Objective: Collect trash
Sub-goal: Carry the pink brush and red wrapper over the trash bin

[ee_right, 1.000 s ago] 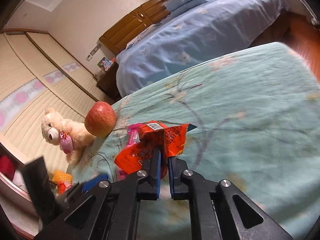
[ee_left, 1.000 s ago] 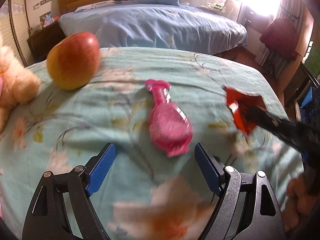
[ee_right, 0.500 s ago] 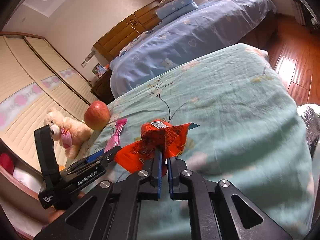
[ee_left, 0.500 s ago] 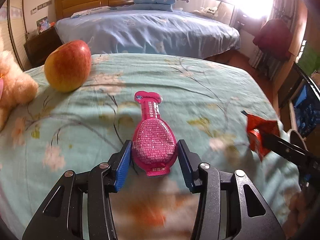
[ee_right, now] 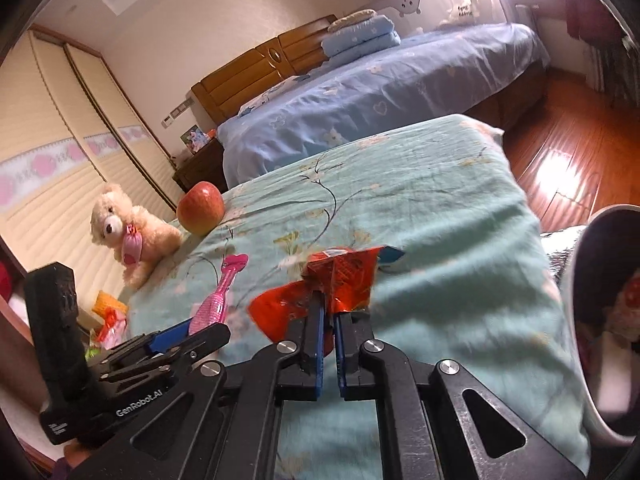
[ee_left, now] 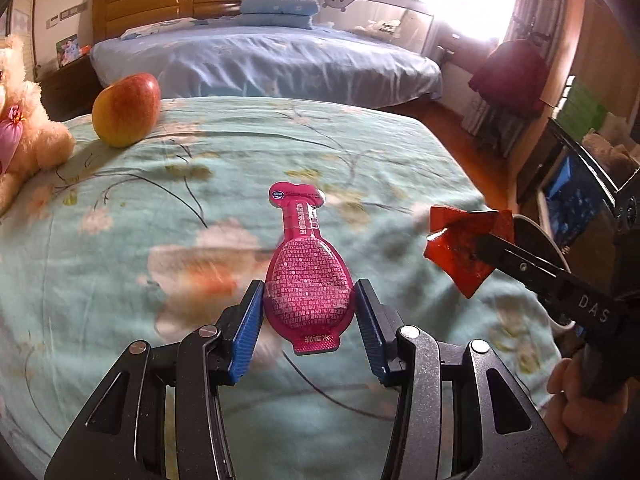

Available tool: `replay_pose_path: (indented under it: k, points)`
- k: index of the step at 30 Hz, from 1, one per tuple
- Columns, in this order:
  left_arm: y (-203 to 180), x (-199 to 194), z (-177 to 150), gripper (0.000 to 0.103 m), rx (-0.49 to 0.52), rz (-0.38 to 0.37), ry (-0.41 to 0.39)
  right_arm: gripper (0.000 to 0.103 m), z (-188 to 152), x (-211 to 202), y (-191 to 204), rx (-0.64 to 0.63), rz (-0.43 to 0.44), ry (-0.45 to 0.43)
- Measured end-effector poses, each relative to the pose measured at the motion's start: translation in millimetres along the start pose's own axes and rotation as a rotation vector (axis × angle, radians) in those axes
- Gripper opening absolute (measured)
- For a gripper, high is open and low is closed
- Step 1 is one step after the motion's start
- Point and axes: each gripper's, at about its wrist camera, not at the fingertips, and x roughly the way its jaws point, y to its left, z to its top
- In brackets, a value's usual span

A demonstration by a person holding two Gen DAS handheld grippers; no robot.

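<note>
A: While the pink sachet (ee_left: pixel 308 288) lies flat on the green bedspread (ee_left: pixel 120 240), where does the left gripper (ee_left: pixel 308 320) stand?

B: Its blue pads (ee_left: pixel 248 328) bracket the sachet's bulbous lower half, one on each side. The jaws look drawn in against the sachet's edges; whether they press hard enough to hold it cannot be told. The narrow neck and heart-shaped tab point away from the camera.

A: How should the sachet handle?

B: Probably as a light, soft foil-plastic blister: glossy, so likely slippery, and apt to buckle or squirt free if squeezed across its bulge. The flat sealed rim or the stiffer neck seems the surer hold.

A: And the right gripper (ee_right: pixel 328 316)?

B: Its jaws are clamped on an orange wrapper (ee_right: pixel 340 276), carried above the bedspread. The wrapper is crumpled, thin film, nearly weightless; a pinch through its folds appears secure.

A: Where would the trash go?

B: A dark, round-rimmed vessel (ee_right: pixel 592 320) shows at the right edge of the right wrist view, beyond the bedspread's side; it may be the bin, though blur prevents certainty.

A: What else lies nearby?

B: An apple (ee_left: pixel 126 110) and a teddy bear (ee_right: pixel 128 232) sit well apart at the bedspread's far left corner. Behind them stands a blue bed (ee_left: pixel 260 64).
</note>
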Motion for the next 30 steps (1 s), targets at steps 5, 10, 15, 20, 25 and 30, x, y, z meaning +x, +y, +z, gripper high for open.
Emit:
replay_pose_path:
  k: [5, 10, 15, 20, 25, 30]
  points:
    - [-15, -10, -15, 0.044, 0.028, -0.022, 0.001, 0.004, -14, -23, 2, -0.036, -0.041, -0.030]
    - [-32, -11, -26, 0.044, 0.061, -0.039, 0.010, 0.004, -27, -42, -2, -0.050, -0.066, -0.059]
    - [-48, -14, -33, 0.045, 0.089, -0.050, 0.011, 0.004, -38, -57, -10, -0.035, -0.083, -0.078]
    - [-61, -17, -36, 0.045, 0.114, -0.061, 0.007, 0.004, -42, -71, -18, -0.018, -0.094, -0.099]
    - [-73, -20, -38, 0.045, 0.137, -0.071, 0.004, 0.004, -46, -81, -24, -0.013, -0.105, -0.112]
    - [-85, -22, -40, 0.045, 0.159, -0.084, 0.002, 0.004, -48, -91, -27, -0.016, -0.116, -0.128]
